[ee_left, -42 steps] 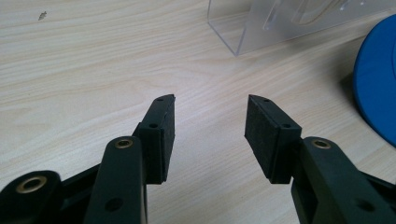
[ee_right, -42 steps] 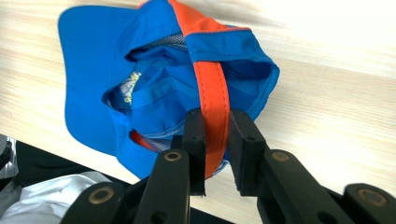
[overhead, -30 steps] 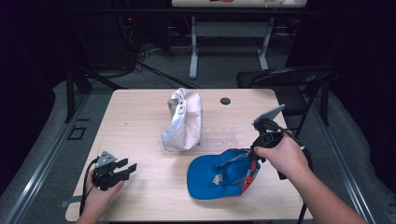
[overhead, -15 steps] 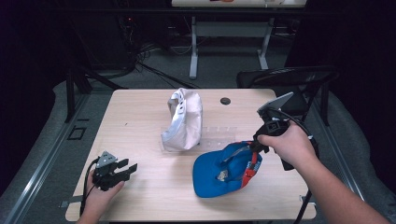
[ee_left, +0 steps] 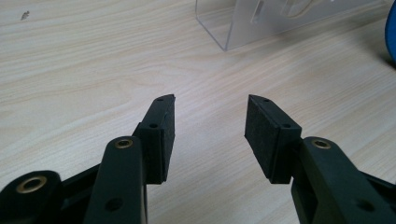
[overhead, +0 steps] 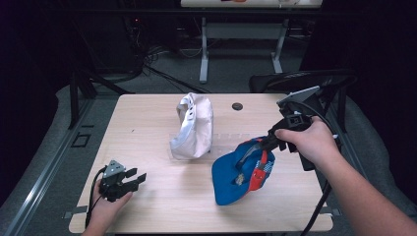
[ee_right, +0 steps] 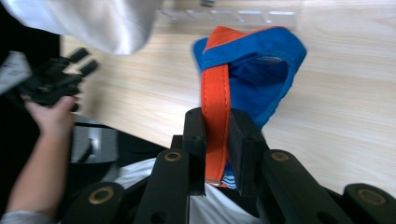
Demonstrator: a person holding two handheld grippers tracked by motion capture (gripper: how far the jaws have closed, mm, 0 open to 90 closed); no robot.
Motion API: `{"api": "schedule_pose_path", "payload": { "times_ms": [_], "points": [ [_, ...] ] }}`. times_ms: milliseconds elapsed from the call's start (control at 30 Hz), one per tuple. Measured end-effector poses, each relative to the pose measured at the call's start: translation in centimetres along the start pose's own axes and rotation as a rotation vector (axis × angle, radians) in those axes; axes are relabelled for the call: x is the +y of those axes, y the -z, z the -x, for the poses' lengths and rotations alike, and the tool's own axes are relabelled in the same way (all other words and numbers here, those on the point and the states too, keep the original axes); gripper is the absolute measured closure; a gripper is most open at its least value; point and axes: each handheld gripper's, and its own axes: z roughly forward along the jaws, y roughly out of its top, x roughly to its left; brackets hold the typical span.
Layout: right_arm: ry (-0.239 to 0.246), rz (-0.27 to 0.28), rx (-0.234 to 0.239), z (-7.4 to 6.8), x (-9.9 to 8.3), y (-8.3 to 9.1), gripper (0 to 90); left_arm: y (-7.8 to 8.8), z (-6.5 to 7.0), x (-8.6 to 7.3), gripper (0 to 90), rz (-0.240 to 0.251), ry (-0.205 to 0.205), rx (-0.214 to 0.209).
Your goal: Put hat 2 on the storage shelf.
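We hold up a hat

Our right gripper pinches the orange strap of the soft blue cloth cap. At eight o'clock, our left gripper rests open.

Lit brightly from overhead across the table; black beyond from nine through three o'clock. Faint soft shadows. Mild glare on the white cap toward eleven o'clock. Motion-blurred in the right gripper view, sharp in the left.
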Motion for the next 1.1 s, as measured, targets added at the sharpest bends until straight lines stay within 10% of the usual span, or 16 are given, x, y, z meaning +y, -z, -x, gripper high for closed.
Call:
{"api": "schedule_pose_path", "payload": {
  "times_ms": [500,1100],
  "points": [
    [-0.053,0.046,0.288,1.7,0.0,2.3,78.3,-0.2,0.3,0.0,53.0,0.002,-0.008,-0.001],
    [-0.098,0.161,0.507,2.5,1.3,3.8,78.3,-0.3,0.7,0.0,53.1,0.006,-0.023,-0.008]
  ]
}}
